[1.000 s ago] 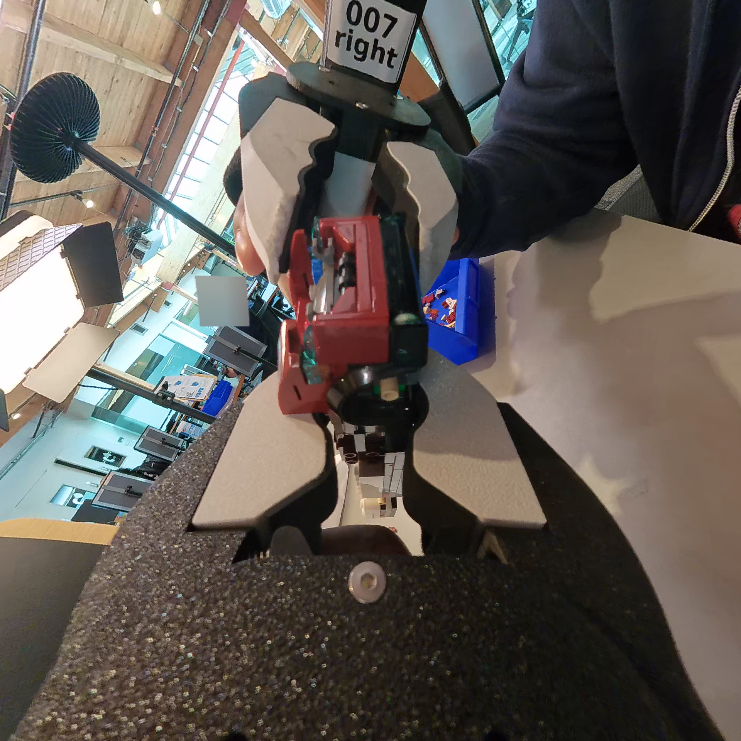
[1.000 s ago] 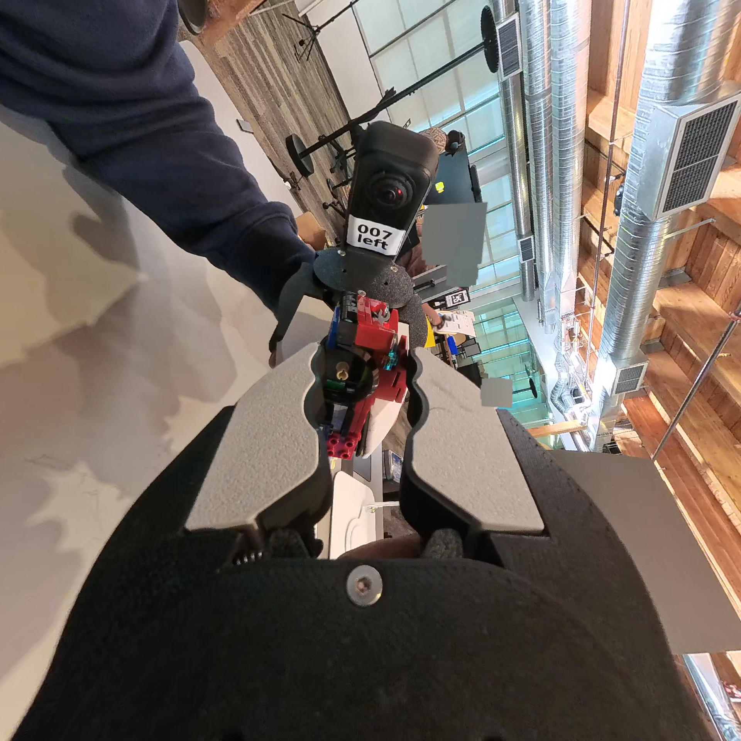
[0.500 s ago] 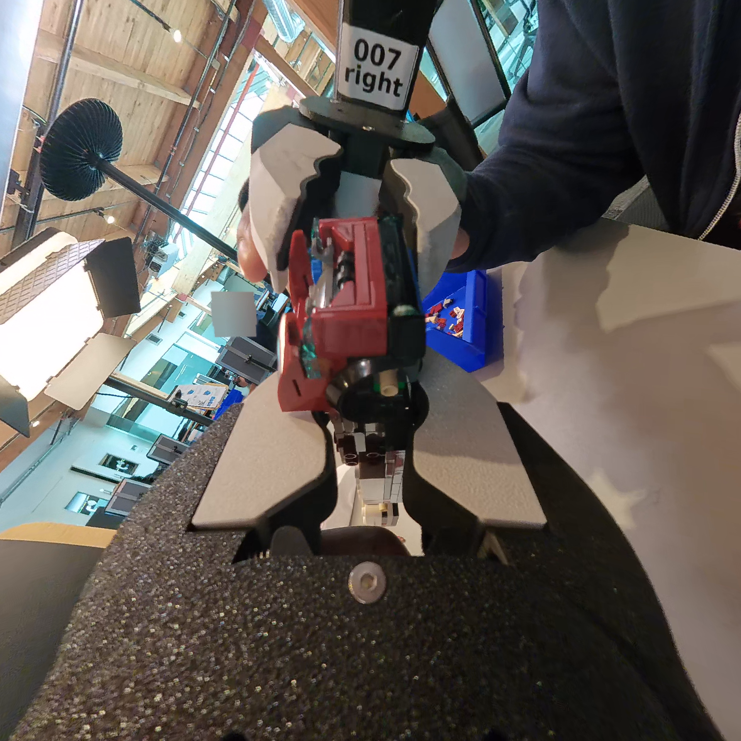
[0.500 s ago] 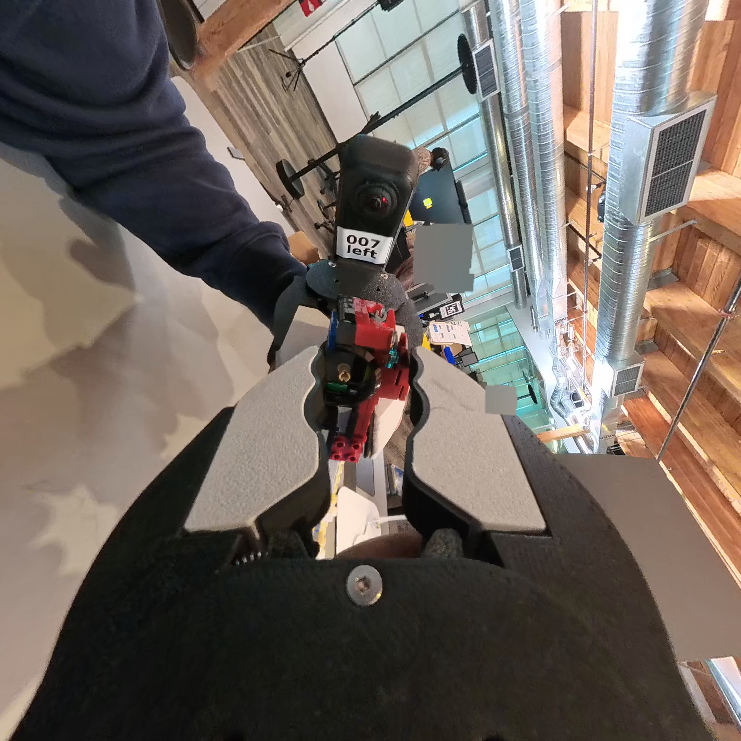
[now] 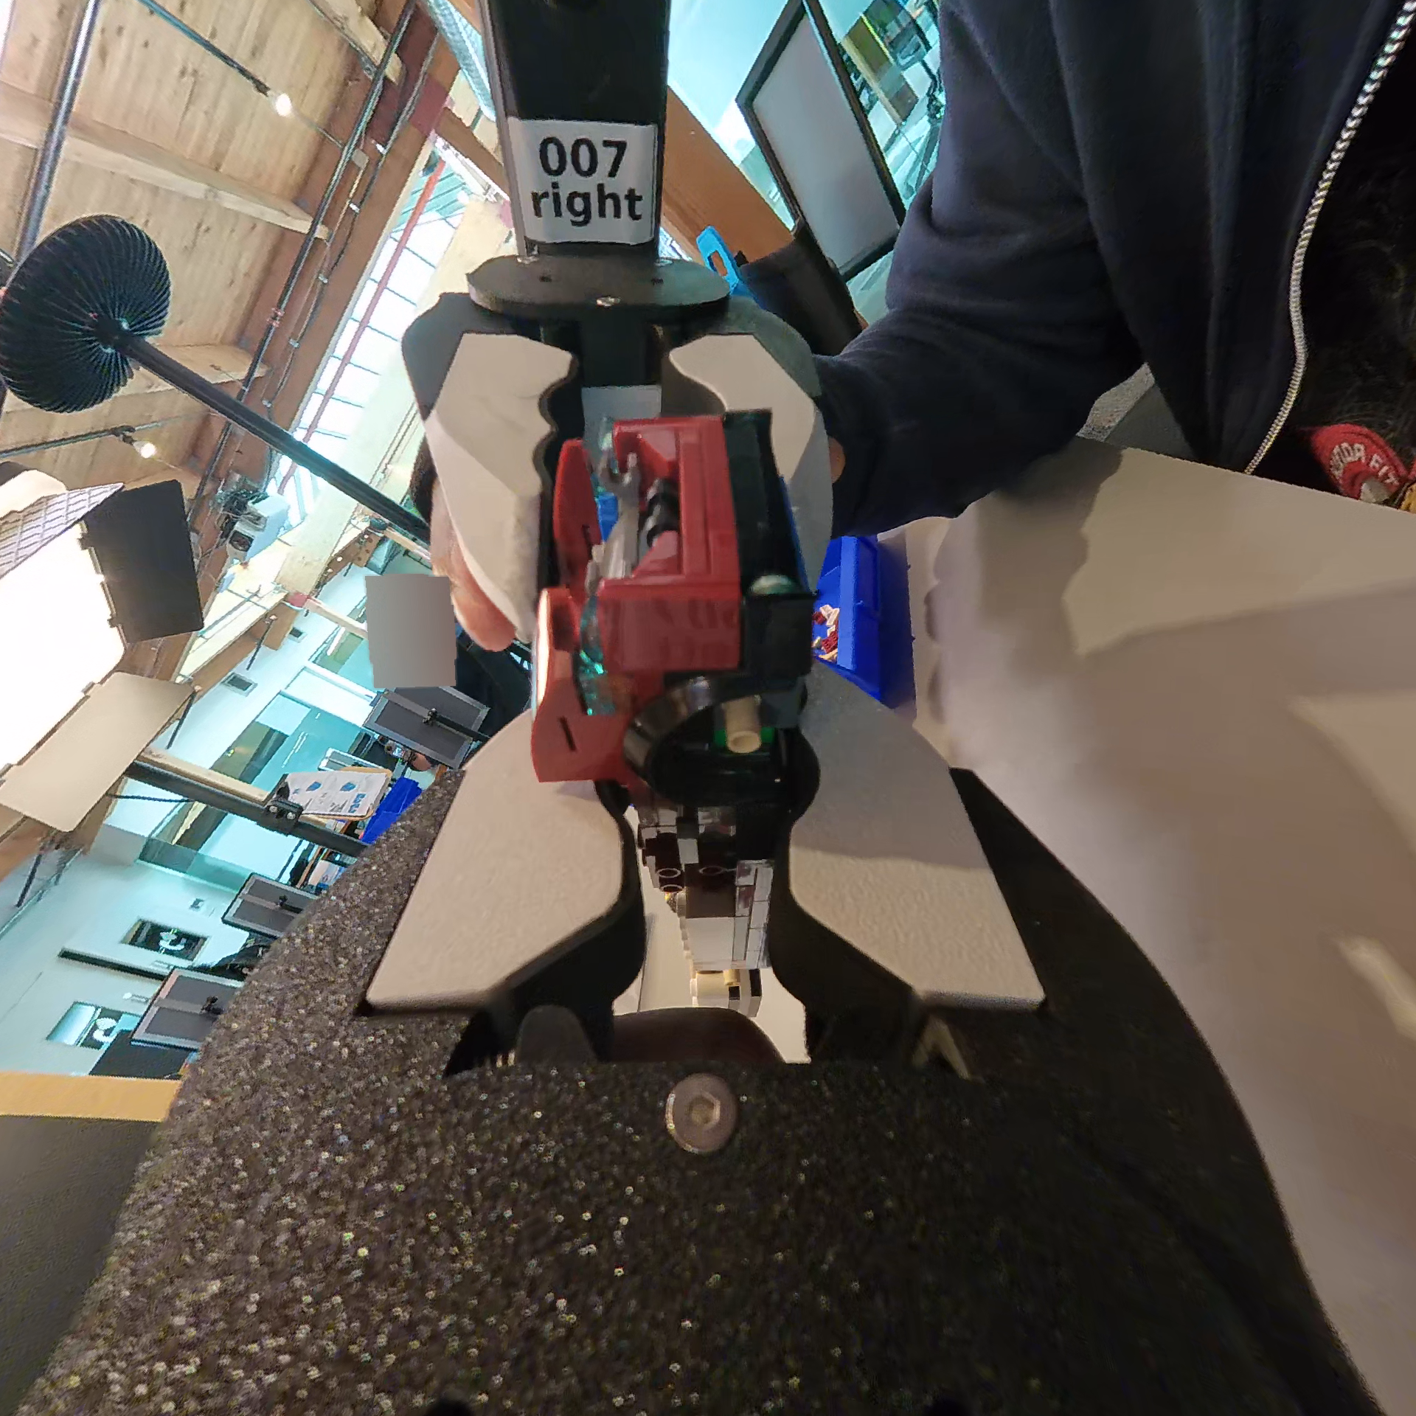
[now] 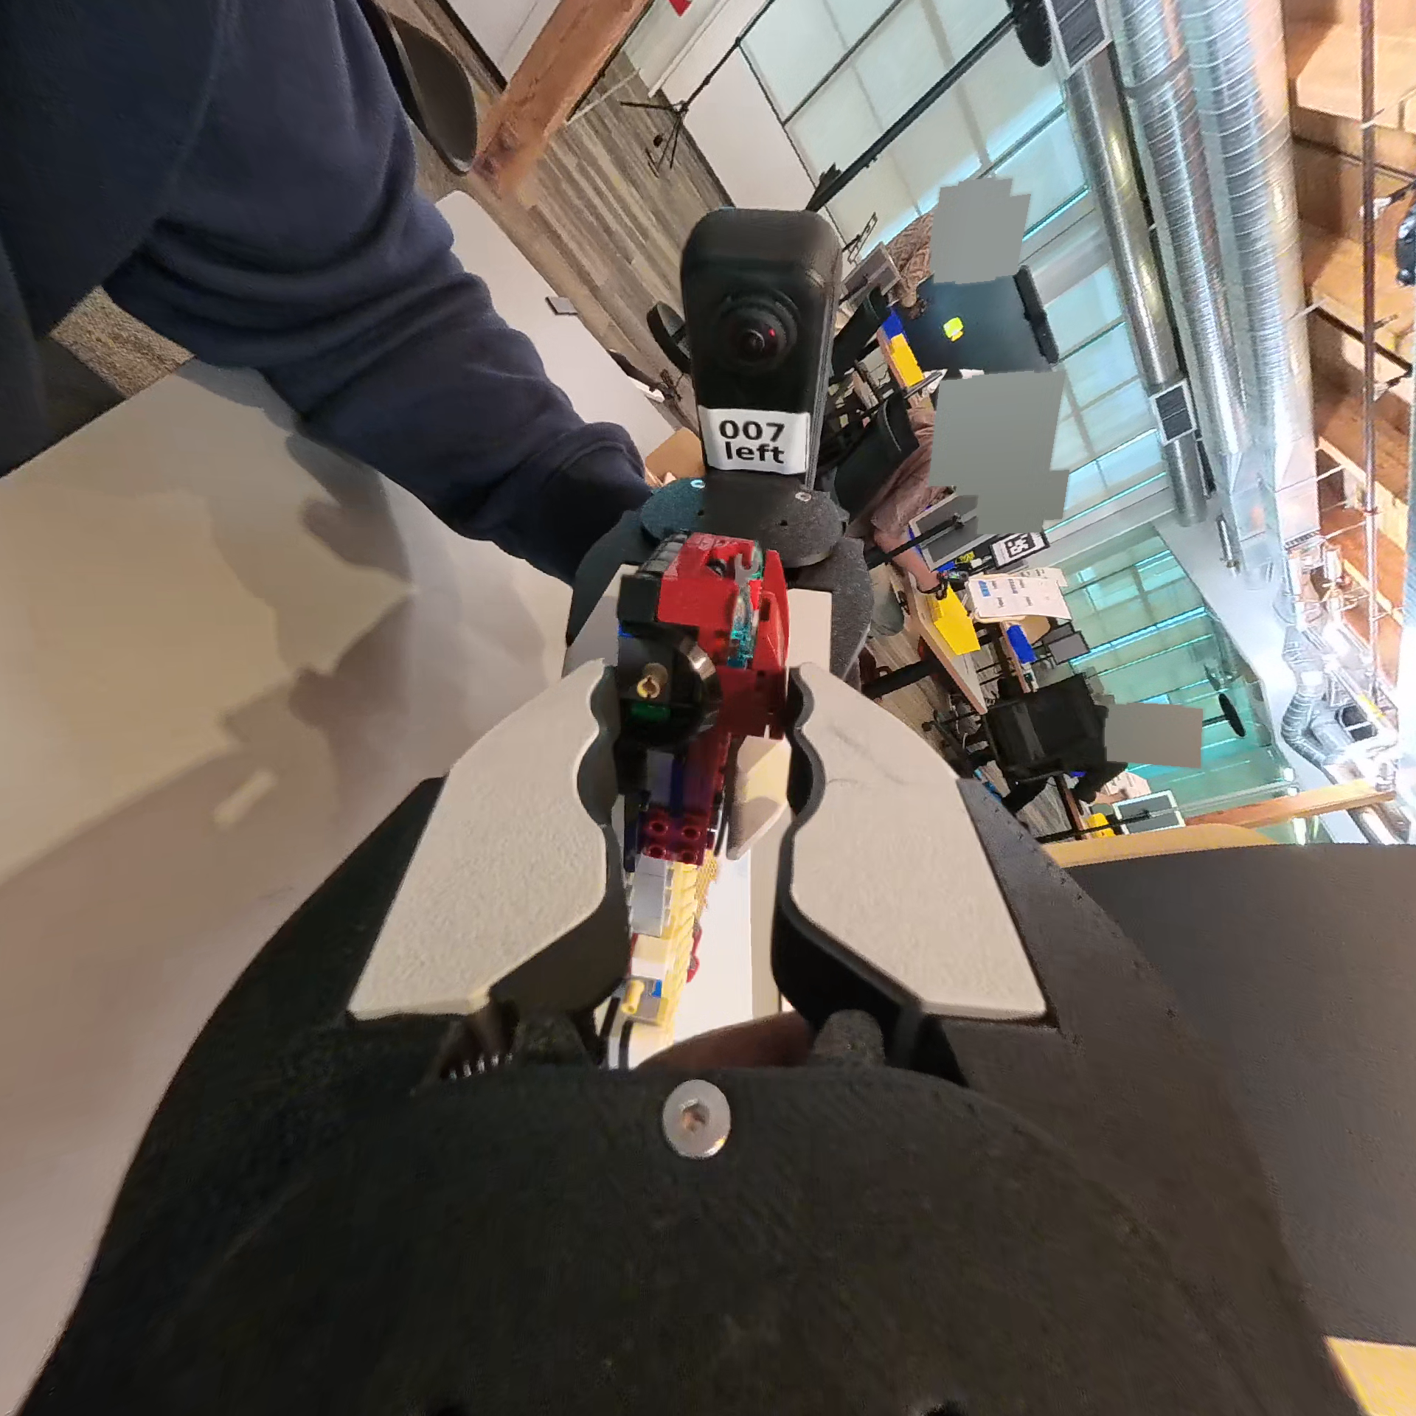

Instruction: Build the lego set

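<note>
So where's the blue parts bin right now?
In the left wrist view the blue bin sits on the white table, just right of the red brick model, behind the left gripper's right finger.

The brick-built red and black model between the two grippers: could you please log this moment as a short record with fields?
Object: red and black brick model, with a black wheel
Left gripper: pads closed on the model's wheel end
Right gripper: fingers on either side of the model's far end; contact not clear
Position: model held in the air above the white table
Behind: blue bin with small bricks
Person: dark blue sleeve
</note>
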### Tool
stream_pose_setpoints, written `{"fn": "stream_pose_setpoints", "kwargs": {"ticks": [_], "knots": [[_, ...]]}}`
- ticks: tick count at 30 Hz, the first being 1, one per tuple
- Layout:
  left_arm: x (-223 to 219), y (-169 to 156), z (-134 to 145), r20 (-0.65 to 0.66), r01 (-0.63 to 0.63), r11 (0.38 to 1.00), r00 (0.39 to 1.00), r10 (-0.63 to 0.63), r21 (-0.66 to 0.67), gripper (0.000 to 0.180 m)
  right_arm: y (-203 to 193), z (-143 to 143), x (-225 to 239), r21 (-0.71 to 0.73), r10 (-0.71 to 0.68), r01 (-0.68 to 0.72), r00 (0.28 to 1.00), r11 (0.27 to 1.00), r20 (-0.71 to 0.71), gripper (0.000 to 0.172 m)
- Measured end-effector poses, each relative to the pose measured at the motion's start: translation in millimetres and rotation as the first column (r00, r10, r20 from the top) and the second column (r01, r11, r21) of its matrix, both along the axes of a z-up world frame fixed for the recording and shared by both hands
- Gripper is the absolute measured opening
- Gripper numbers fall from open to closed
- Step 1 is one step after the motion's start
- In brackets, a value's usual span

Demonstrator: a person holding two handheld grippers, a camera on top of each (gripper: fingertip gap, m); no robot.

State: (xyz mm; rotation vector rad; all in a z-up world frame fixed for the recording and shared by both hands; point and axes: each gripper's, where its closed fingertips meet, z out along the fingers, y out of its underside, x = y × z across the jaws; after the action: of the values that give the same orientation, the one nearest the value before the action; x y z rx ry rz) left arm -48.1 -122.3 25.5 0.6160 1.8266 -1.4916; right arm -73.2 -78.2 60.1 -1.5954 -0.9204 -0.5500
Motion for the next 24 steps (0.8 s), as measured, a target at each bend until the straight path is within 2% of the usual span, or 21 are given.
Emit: {"fn": "stream_pose_setpoints", "kwargs": {"ticks": [24], "knots": [[0.7, 0.4, 5.9, -0.005, 0.005, 0.999, 1.0, -0.006, -0.043, 0.035, 0.6, 4.3, 0.7, 0.05, 0.019, -0.021, 0.999, 0.999, 0.036, 0.041]]}}
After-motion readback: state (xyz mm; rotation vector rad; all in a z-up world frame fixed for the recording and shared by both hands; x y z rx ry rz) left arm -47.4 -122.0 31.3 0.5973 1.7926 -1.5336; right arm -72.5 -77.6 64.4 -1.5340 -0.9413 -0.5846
